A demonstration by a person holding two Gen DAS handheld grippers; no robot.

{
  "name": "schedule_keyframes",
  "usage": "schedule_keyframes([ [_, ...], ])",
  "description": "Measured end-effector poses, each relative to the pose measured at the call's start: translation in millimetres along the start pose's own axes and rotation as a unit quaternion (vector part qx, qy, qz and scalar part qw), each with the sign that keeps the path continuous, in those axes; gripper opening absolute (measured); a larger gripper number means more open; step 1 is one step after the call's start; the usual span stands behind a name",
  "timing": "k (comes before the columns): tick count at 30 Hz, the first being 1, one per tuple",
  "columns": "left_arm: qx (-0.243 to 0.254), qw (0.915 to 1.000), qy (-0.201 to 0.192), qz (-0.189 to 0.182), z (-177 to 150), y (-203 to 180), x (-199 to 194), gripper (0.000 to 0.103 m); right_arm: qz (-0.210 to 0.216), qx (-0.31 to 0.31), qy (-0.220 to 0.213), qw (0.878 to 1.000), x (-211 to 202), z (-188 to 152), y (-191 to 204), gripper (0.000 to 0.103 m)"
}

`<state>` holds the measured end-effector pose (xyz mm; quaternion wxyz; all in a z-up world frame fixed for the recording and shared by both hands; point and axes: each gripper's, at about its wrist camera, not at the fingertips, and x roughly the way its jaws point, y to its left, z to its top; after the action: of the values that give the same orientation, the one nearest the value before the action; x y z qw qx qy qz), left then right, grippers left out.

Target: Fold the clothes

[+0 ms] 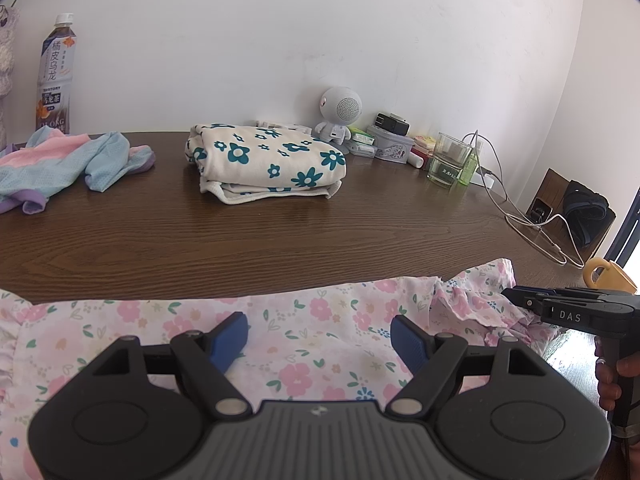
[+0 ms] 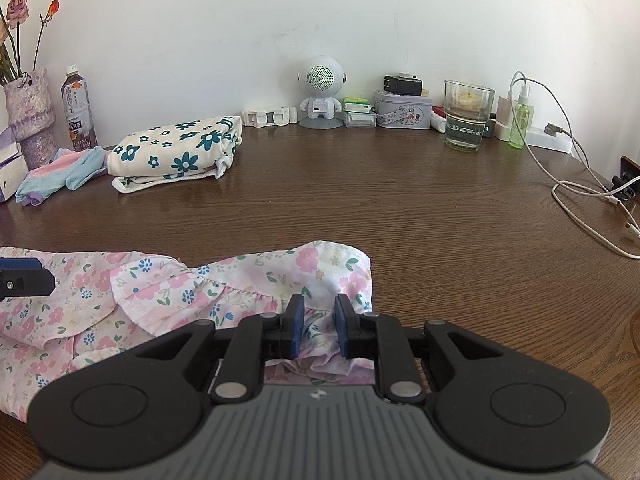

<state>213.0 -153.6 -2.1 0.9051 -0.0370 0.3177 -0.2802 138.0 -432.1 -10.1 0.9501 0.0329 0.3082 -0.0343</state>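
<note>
A pink floral garment (image 1: 312, 344) lies spread along the bottom of both frames, at the near edge of the dark wooden table (image 1: 320, 232). In the left wrist view, the left gripper (image 1: 319, 334) hovers over the middle of the cloth, jaws spread wide with nothing between the blue pads (image 1: 230, 334). At the lower right of that frame the right gripper (image 1: 516, 296) reaches in sideways, its tip at the ruffled end of the garment, a person's hand (image 1: 610, 384) wrapped round its handle.

In the right wrist view, the right gripper (image 2: 318, 326) sits at lower centre with its jaws drawn in but a gap between them; bunched ruffle fabric (image 2: 320, 332) lies in that gap, and I cannot tell whether the pads actually pinch it. The left gripper's tip (image 2: 24, 276) pokes in from the left edge, over the same garment (image 2: 160, 292).

Further back, left of centre, a folded cream cloth with teal flowers (image 2: 180, 152) rests on the table. At the far left a crumpled pink-and-blue garment (image 2: 60, 176) lies beside a tea bottle (image 2: 78, 108) and a purple vase of dried flowers (image 2: 32, 112). Along the wall in the upper middle stand a small white robot-shaped speaker (image 2: 322, 92), a tin (image 2: 402, 110), a glass (image 2: 468, 116) and a green spray bottle (image 2: 520, 120), with white cables (image 2: 580, 192) trailing down the right side
</note>
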Motion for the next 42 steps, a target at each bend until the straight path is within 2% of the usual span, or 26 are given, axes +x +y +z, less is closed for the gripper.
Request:
schedule_keyframes([
  [4, -0.001, 1.0000, 0.000, -0.001, 0, 1, 0, 0.078, 0.014, 0.010, -0.018, 1.000, -8, 3, 1, 0.041],
  [10, -0.001, 1.0000, 0.000, -0.002, 0, 2, 0, 0.078, 0.012, 0.065, -0.085, 0.994, -38, 19, -17, 0.048],
  [19, -0.001, 1.0000, 0.000, -0.004, 1, 1, 0, 0.079, 0.056, 0.174, -0.028, 0.983, -23, -2, -57, 0.049],
  [22, -0.002, 1.0000, 0.000, -0.004, 1, 1, 0, 0.079, 0.075, 0.204, -0.011, 0.976, -15, -7, -62, 0.054],
  [26, -0.002, 1.0000, 0.000, -0.004, 1, 1, 1, 0.079, 0.085, 0.213, -0.006, 0.973, -9, -9, -60, 0.054],
  [36, -0.002, 1.0000, 0.001, -0.004, 2, 1, 1, 0.079, 0.086, 0.195, -0.005, 0.977, -11, -11, -46, 0.049],
  [40, -0.001, 1.0000, 0.000, -0.004, 1, 1, 1, 0.079, 0.083, 0.184, -0.003, 0.979, -11, -12, -38, 0.036],
  [42, -0.001, 1.0000, 0.000, -0.004, 1, 1, 1, 0.079, 0.081, 0.179, -0.003, 0.980, -11, -12, -34, 0.024],
])
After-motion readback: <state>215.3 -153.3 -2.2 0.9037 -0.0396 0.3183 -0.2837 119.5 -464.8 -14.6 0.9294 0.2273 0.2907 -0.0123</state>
